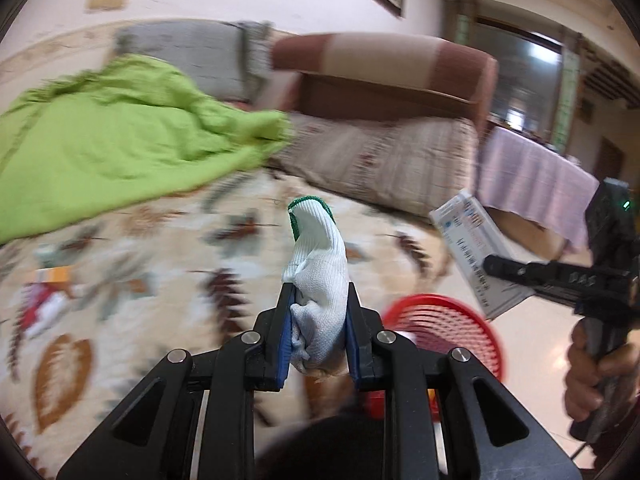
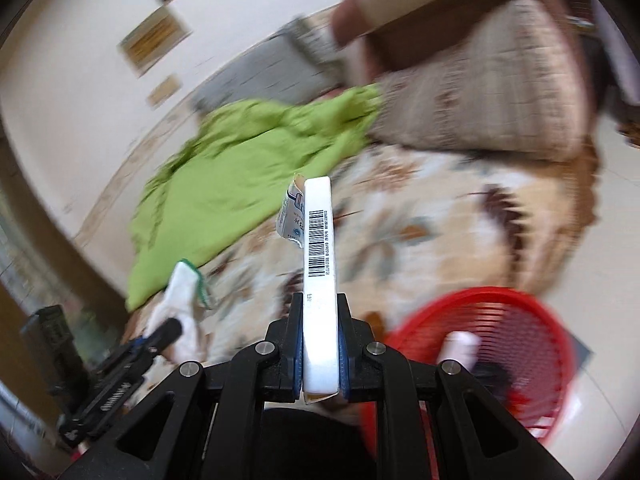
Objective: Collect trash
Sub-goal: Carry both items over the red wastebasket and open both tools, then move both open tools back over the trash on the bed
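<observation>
Leaf-patterned bedding [image 1: 168,264] fills the background. A soft, limp white glove [image 1: 318,276] is clamped in the left tongs [image 1: 318,332]; a light, stiff carton [image 2: 319,264] is pinched edgewise by the right tongs [image 2: 320,344]. At 4 o'clock sits the red basket [image 2: 500,320].

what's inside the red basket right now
In the right wrist view the red basket holds a pale pink-white item and something dark beside it, too blurred to name. The right gripper covers its near left part.
</observation>
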A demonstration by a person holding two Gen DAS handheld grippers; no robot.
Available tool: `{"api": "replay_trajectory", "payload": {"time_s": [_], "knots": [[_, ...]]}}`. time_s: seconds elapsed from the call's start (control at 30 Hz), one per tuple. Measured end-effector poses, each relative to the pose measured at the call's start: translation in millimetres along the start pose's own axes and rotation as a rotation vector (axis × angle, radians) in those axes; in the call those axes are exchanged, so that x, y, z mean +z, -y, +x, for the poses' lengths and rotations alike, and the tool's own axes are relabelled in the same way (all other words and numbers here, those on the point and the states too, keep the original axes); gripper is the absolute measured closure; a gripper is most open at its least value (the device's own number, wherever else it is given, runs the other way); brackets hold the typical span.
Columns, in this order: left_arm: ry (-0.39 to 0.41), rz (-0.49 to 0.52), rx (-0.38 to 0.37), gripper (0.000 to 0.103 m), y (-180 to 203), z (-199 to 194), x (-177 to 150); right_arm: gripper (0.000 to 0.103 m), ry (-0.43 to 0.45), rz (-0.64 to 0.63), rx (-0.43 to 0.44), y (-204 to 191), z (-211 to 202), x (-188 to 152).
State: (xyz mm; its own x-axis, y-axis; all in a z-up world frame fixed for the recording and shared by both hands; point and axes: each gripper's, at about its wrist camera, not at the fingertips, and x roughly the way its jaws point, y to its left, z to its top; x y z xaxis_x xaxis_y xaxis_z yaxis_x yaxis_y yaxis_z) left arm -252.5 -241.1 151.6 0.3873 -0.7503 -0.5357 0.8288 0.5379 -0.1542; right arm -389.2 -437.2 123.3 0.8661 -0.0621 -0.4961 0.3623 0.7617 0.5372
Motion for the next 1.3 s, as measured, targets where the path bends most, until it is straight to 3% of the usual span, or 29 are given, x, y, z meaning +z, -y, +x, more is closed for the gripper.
{"api": "replay_trajectory", "payload": {"time_s": [0.3, 0.43, 0.47, 0.5, 0.57, 0.67, 1.0, 1.3], "knots": [[-0.141, 0.048, -0.19, 0.081, 75.6, 61.8, 3.8, 0.089, 0.036, 0.099, -0.133, 65.9, -44.0, -0.3], [-0.185, 0.077, -0.22, 0.081, 94.1, 77.4, -1.0, 0.087, 0.02, 0.129, -0.151, 80.9, -41.0, -3.2], [-0.194, 0.081, -0.228, 0.076, 96.4, 79.4, -2.0, 0.087, 0.013, 0.137, -0.153, 84.3, -38.8, -3.9], [-0.206, 0.087, -0.235, 0.06, 98.5, 81.9, -2.7, 0.087, 0.005, 0.143, -0.159, 86.6, -36.6, -4.9], [-0.195, 0.083, -0.222, 0.041, 98.2, 80.6, -2.7, 0.086, -0.008, 0.154, -0.172, 92.6, -33.6, -6.4], [-0.167, 0.069, -0.21, 0.041, 88.6, 71.8, -1.2, 0.074, -0.015, 0.178, -0.176, 97.8, -31.9, -8.0], [-0.121, -0.031, -0.116, 0.04, 23.8, 41.1, 1.7, 0.073, -0.002, 0.106, -0.144, 68.3, -25.7, 0.3], [-0.089, -0.1, 0.021, 0.04, -50.1, 6.7, -11.3, 0.068, -0.118, 0.013, -0.021, 12.4, 26.3, -8.7]]}}
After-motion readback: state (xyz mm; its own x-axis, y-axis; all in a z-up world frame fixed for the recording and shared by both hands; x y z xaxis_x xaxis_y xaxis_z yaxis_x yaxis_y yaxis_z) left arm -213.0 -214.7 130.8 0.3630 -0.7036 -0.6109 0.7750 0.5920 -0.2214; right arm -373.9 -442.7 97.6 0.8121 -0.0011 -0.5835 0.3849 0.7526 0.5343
